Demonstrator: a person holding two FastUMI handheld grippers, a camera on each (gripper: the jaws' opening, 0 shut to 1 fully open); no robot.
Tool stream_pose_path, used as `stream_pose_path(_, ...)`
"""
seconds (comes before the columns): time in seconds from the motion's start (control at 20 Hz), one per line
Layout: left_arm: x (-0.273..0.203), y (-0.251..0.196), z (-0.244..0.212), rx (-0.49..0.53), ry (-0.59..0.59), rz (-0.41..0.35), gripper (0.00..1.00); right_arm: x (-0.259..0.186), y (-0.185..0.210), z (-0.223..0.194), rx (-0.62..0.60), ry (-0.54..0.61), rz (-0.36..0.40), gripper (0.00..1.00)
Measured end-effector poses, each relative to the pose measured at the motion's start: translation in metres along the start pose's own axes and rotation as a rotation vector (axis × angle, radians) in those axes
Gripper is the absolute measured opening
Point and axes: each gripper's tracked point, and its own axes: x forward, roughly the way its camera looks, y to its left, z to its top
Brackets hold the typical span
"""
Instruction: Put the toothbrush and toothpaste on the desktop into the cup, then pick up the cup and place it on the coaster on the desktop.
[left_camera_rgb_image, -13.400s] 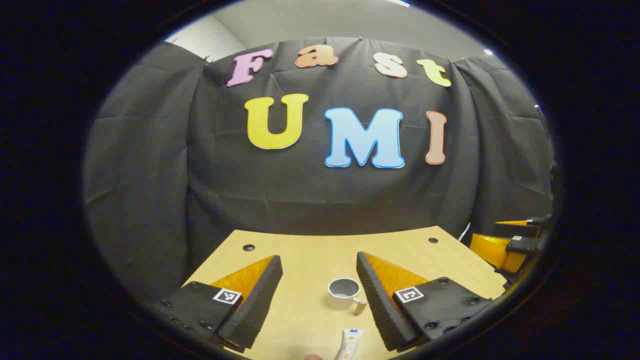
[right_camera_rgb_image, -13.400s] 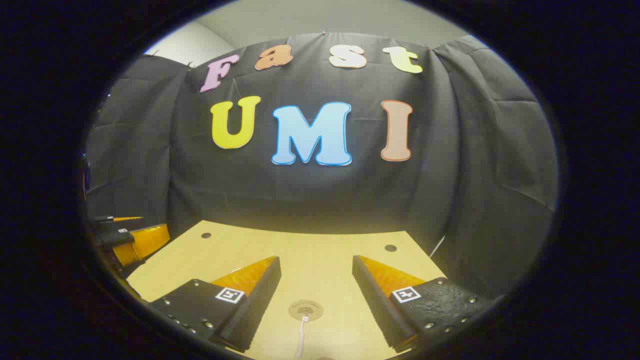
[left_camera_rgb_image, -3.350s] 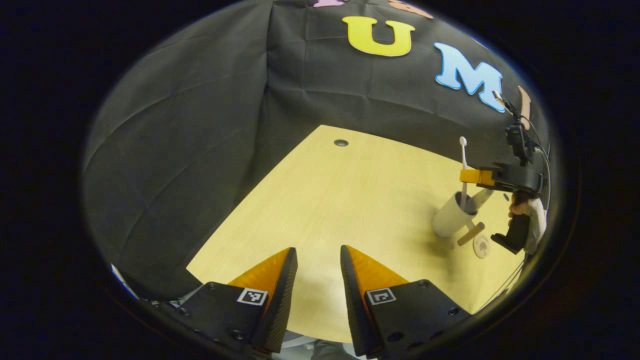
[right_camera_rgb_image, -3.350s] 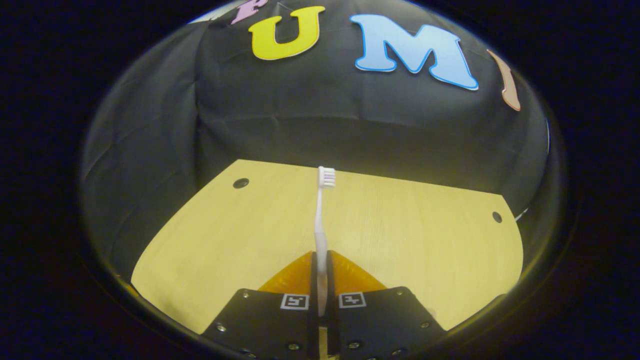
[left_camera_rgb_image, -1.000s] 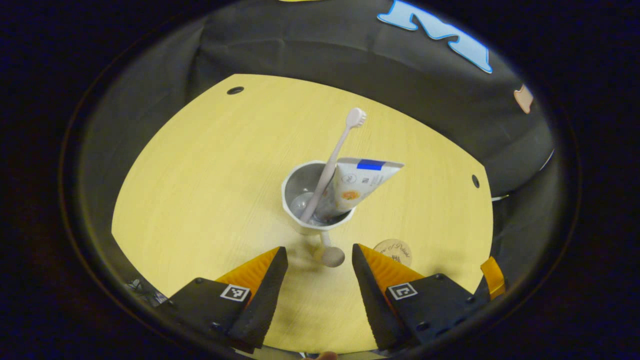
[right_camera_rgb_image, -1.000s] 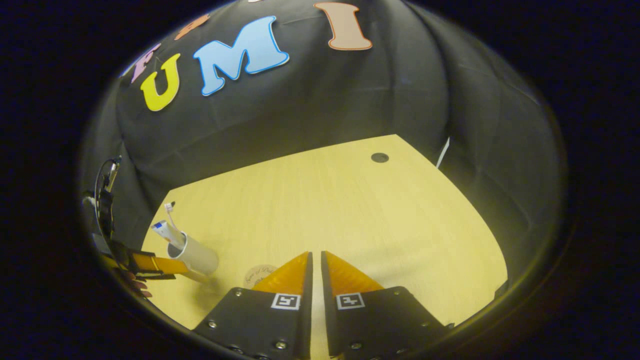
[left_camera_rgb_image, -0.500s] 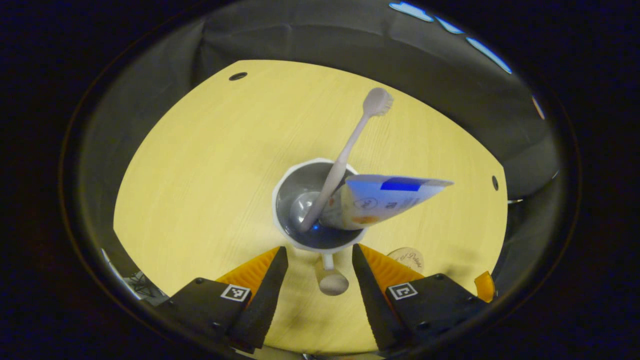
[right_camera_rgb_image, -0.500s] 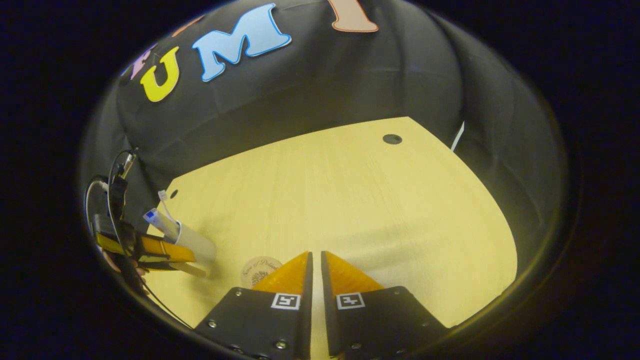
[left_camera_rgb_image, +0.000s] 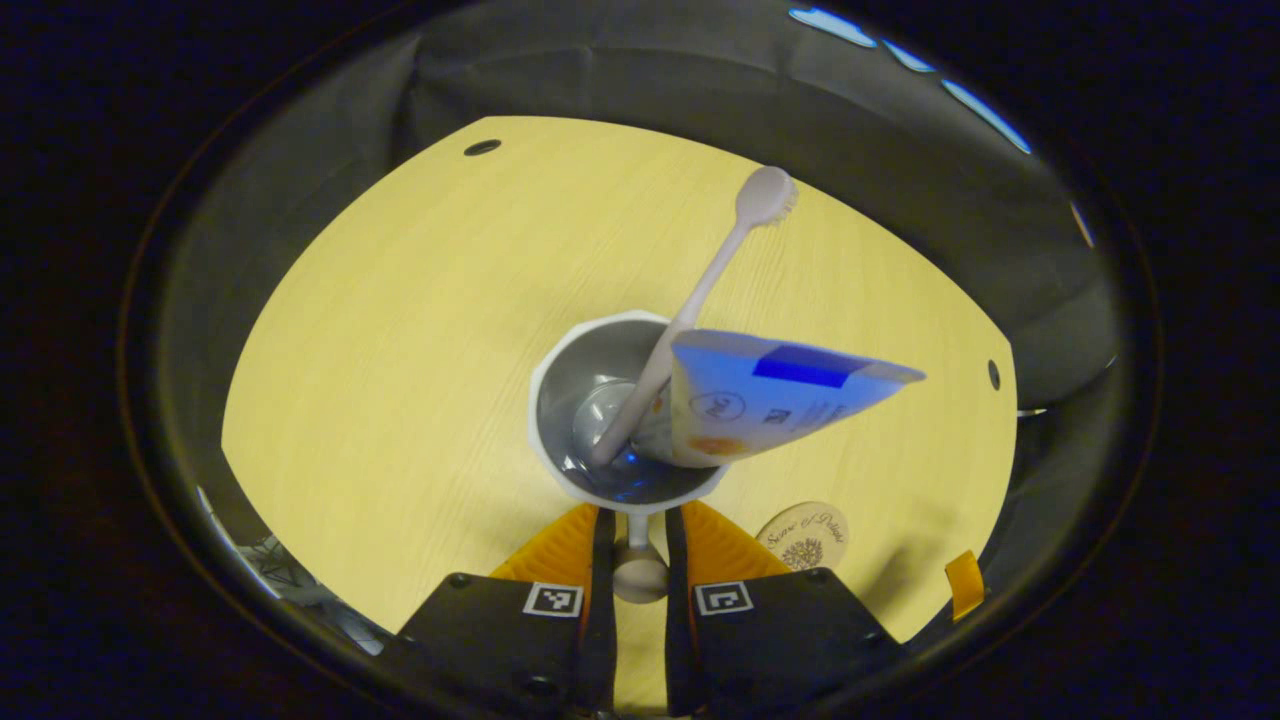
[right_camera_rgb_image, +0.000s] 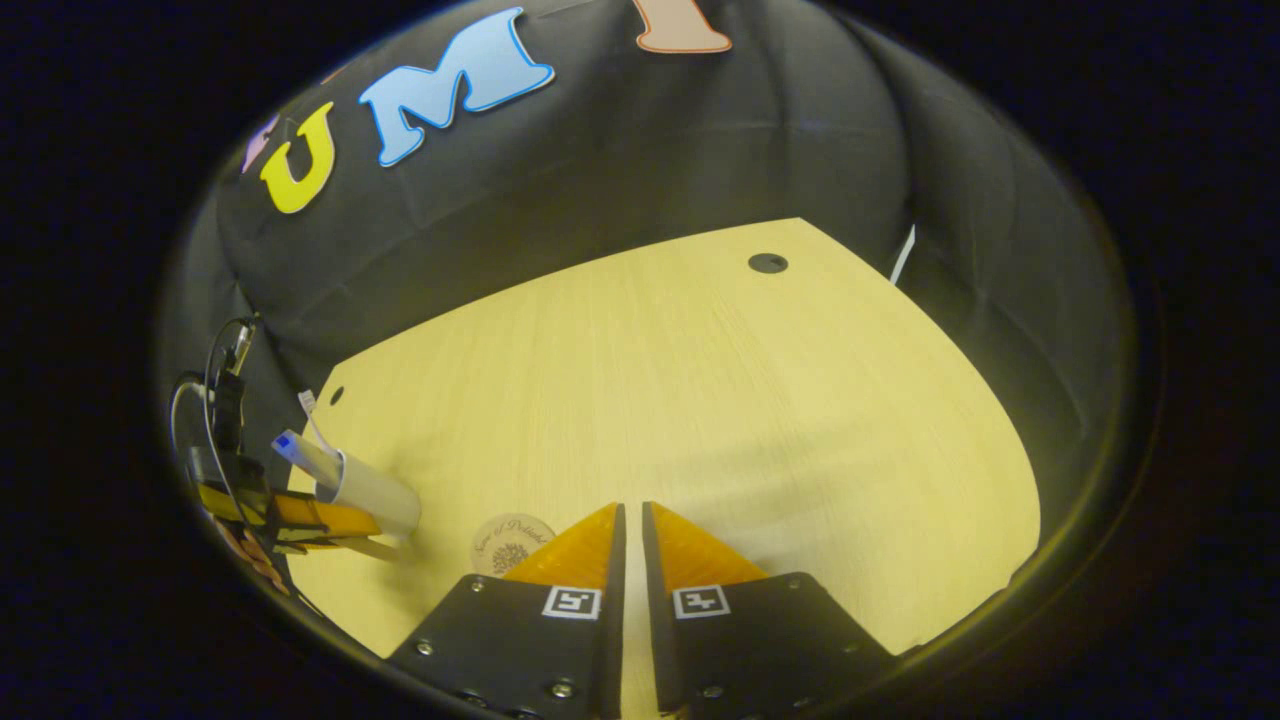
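The left gripper (left_camera_rgb_image: 633, 560) pinches the handle of the white cup (left_camera_rgb_image: 625, 415) just ahead, which holds toothbrush (left_camera_rgb_image: 700, 300) and soft toothpaste tube (left_camera_rgb_image: 780, 395), probably top-heavy and slippery, coaster (left_camera_rgb_image: 802, 535) just right, while the right gripper (right_camera_rgb_image: 630, 545) stays pressed together.

Cup straight ahead of your left claw, coaster off to its right.

Your left gripper (left_camera_rgb_image: 634, 545) sat closed on the handle (left_camera_rgb_image: 638, 568) of the cup (left_camera_rgb_image: 560, 400), which stood on the desktop (left_camera_rgb_image: 400, 330) directly in front of the fingers. In the cup, the toothbrush (left_camera_rgb_image: 700, 290) leaned away and to the right, its head well past the far rim; the toothpaste (left_camera_rgb_image: 780, 395) lay to the right of it, jutting out over the right rim. The coaster (left_camera_rgb_image: 802, 535) lay on the desktop just right of your right-hand finger, apart from the cup. From your right gripper (right_camera_rgb_image: 626, 530), the coaster (right_camera_rgb_image: 510, 543) lay just left of the fingertips, the cup (right_camera_rgb_image: 365, 492) farther left, the left gripper (right_camera_rgb_image: 300, 515) at its near side.
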Motion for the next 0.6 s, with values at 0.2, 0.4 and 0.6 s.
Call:
stream_pose_path(0.2,-0.007,-0.01,-0.005,0.018,-0.005,-0.025,0.26,-0.004,0.002,0.002,0.002,-0.007,-0.002,0.12)
stream_pose_path(0.4,-0.023,-0.025,-0.01,0.063,-0.021,-0.059,0.27,-0.008,0.001,0.003,0.002,-0.024,-0.002,0.12)
stream_pose_path(0.6,-0.036,-0.049,-0.031,0.125,-0.012,-0.103,0.27,-0.014,0.001,0.003,0.011,-0.039,0.001,0.12)
